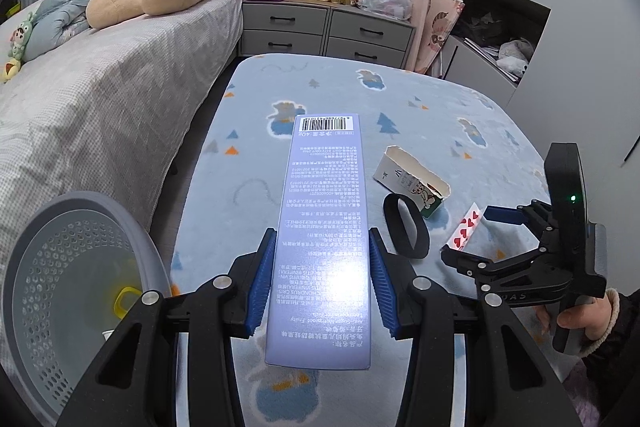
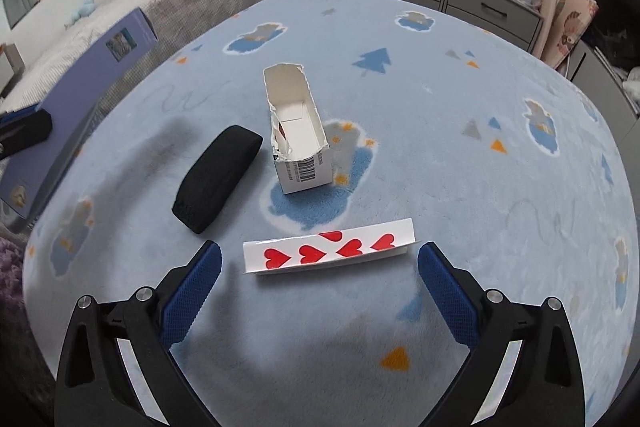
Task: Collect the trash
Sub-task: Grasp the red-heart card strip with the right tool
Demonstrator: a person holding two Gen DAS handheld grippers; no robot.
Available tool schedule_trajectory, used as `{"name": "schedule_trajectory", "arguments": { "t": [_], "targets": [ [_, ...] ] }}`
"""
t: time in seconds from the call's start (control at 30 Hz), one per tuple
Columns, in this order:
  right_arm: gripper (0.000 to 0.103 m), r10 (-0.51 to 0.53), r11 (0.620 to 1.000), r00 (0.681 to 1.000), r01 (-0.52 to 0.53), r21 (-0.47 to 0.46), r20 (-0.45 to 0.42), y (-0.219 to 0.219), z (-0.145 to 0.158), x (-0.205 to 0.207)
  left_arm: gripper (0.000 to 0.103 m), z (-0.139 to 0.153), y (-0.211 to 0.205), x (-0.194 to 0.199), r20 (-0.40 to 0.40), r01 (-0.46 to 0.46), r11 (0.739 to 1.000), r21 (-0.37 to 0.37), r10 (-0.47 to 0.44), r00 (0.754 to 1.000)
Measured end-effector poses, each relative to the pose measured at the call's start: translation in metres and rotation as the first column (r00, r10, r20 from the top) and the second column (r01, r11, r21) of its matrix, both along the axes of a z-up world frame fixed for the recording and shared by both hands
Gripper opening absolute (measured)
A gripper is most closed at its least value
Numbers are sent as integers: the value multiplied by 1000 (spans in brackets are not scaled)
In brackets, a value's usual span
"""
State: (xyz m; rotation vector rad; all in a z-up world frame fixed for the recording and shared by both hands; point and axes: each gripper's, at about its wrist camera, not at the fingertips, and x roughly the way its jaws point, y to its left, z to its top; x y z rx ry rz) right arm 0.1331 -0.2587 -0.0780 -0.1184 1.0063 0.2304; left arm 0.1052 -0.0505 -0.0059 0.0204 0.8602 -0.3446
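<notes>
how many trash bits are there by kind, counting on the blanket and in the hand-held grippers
Boxes: 2, purple box and torn white carton
Black bands: 1, black band
Folded cards: 1, heart card
Total: 4

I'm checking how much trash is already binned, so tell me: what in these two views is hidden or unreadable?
- Grey bin, left wrist view: cut off by the frame edge and the left gripper; only a yellow scrap shows inside.
- Purple box: small print too fine and glare-washed to read.
- Torn white carton, right wrist view: depths partly hidden by its walls.
- Heart-printed paper by the right gripper: underside unseen.
</notes>
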Motion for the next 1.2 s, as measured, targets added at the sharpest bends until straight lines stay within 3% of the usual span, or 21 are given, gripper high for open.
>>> {"name": "schedule_trajectory", "arguments": {
  "t": [0.1,0.2,0.27,0.43,0.63,0.73,0.87,1.0,1.2],
  "targets": [
    [95,-4,1000,1000,3,-27,-12,-1,-7,1,44,-1,0,0,-2,-1,1000,2,1,1000],
    [84,-13,1000,1000,13,-6,-6,-5,-7,0,44,-3,0,1,-7,-9,1000,4,9,1000],
    [67,-26,1000,1000,26,-2,3,-7,-4,0,44,-4,0,1,-7,-12,1000,10,12,1000],
    [50,-47,999,999,47,6,2,-6,0,-3,44,-2,1,-1,4,-17,1000,17,17,1000],
    [47,-36,999,999,36,21,14,-2,7,-13,44,1,3,-6,19,-28,999,19,27,999],
    [49,-40,999,999,40,15,20,-3,8,-15,44,3,4,-9,30,-31,999,20,31,999],
    [77,-61,998,997,60,22,47,-11,15,-18,44,4,6,-10,37,-36,999,19,35,999],
    [95,-63,998,993,60,26,96,-18,23,-18,44,5,7,-9,38,-39,999,14,38,999],
    [97,-26,999,996,22,44,85,-25,17,-4,44,1,6,-8,30,-32,999,16,31,999]
  ]
}}
